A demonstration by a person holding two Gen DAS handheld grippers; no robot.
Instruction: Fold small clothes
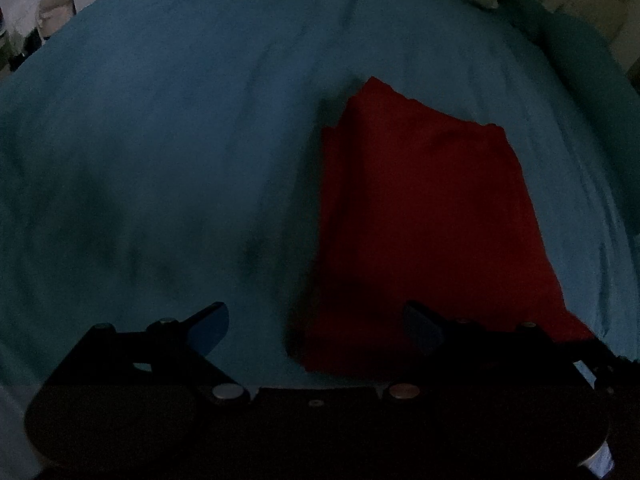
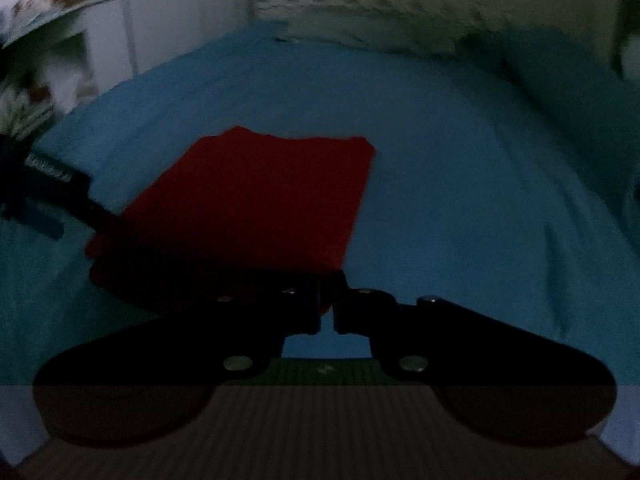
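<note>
Right hand-held gripper closed; red cloth (folded) lengthwise away.

A folded red garment lies on a plain teal-blue bed sheet, both dimmed in low light. The black left gripper carries blue pads on its fingers; the right gripper reads as solid black. Beyond the bed, a pale cloth shows a faint repeating dark motif, beside a white wall.
</note>
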